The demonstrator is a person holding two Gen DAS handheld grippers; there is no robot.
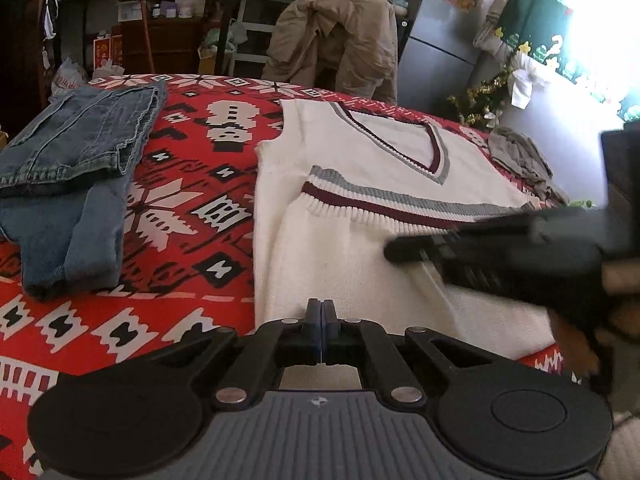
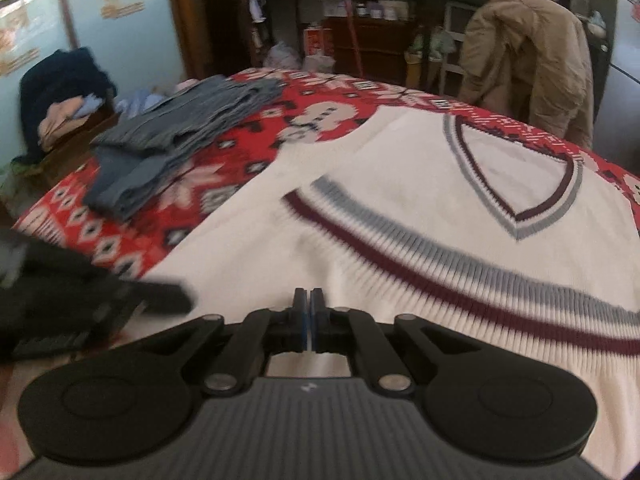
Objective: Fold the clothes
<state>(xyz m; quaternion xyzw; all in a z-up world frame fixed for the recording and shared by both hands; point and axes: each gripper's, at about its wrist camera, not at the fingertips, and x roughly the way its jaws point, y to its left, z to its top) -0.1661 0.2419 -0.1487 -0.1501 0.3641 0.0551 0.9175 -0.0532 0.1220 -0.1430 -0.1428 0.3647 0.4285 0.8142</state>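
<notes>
A white knit vest (image 1: 352,184) with maroon and grey trim lies on the red patterned table (image 1: 188,216), its bottom hem folded up towards the V-neck. It also shows in the right wrist view (image 2: 400,184). My left gripper (image 1: 321,307) is shut and empty, just above the vest's near edge. My right gripper (image 2: 307,295) is shut and empty over the folded lower part. The right gripper (image 1: 404,250) shows blurred in the left wrist view, lying over the vest at the right. The left gripper (image 2: 180,300) shows blurred at the left of the right wrist view.
Folded blue jeans (image 1: 76,160) lie at the table's far left, also in the right wrist view (image 2: 172,136). A grey garment (image 1: 520,160) sits at the far right edge. A chair with a tan jacket (image 1: 340,40) stands behind the table.
</notes>
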